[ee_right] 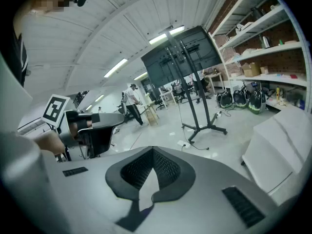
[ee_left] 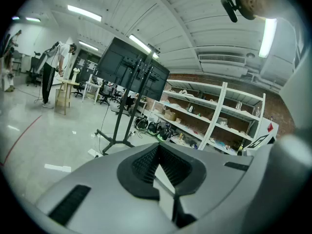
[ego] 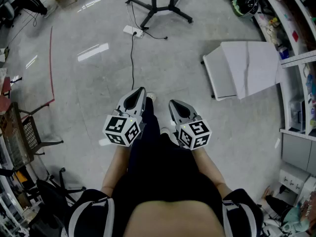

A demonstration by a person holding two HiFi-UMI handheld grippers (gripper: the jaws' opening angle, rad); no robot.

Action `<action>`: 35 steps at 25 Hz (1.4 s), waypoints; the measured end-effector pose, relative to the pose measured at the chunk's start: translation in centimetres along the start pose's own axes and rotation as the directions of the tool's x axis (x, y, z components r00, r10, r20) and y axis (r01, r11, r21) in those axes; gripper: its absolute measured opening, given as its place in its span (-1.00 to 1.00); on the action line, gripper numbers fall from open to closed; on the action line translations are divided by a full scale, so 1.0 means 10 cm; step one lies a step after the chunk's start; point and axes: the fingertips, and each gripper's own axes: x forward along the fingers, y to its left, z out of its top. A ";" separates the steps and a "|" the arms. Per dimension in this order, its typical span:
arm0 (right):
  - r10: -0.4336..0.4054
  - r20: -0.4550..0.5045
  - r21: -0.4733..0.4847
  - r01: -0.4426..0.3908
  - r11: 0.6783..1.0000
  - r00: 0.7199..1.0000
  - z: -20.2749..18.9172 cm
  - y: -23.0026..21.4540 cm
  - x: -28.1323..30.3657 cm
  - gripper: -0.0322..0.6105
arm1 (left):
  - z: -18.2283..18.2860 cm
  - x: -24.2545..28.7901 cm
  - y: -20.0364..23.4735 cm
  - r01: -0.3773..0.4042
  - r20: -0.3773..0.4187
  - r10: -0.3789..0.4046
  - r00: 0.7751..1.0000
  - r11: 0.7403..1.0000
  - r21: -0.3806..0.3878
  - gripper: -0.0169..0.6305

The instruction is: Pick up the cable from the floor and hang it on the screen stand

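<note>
Claws both together, empty: left claw (ego: pixel 140 91), right claw (ego: pixel 174 103); one cable (ego: pixel 132 58), one screen stand (ego: pixel 154 3).

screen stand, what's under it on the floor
A white power strip lies beside the screen stand, a black cable trailing from it. The floor beneath its legs is covered.

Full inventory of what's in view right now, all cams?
cable: one, black, on the floor from the power strip toward the person
power strip: one, white, floor by the stand's base
screen stand: one, black, top of head view
screens: dark, on the stand
white board: one, floor at right
floor line: one, red, left
shelves: white, along the wall
standing person: one, far off, by a wooden stool
left tool: grey, shut, empty
right tool: grey, shut, empty
</note>
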 end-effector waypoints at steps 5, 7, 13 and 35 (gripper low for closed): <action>-0.016 0.011 -0.036 0.017 0.999 1.000 -0.16 -0.01 -0.54 -0.83 | -0.16 -0.16 -0.49 0.018 -0.021 -0.017 1.000 0.999 0.028 -0.93; -0.029 0.027 -0.035 0.030 0.999 0.999 -0.19 -0.01 -0.67 -0.83 | -0.21 -0.21 -0.59 0.017 -0.029 -0.015 0.999 0.998 0.054 -0.93; -0.020 0.048 -0.033 0.021 0.999 0.999 -0.21 0.05 -0.87 -0.83 | -0.27 -0.35 -0.86 0.022 -0.019 -0.021 1.000 0.997 0.073 -0.93; -0.039 0.081 0.035 0.036 0.999 0.996 0.26 -0.38 -0.43 -0.82 | 0.01 -0.11 -0.29 -0.097 -0.009 0.097 0.995 0.995 0.014 -0.93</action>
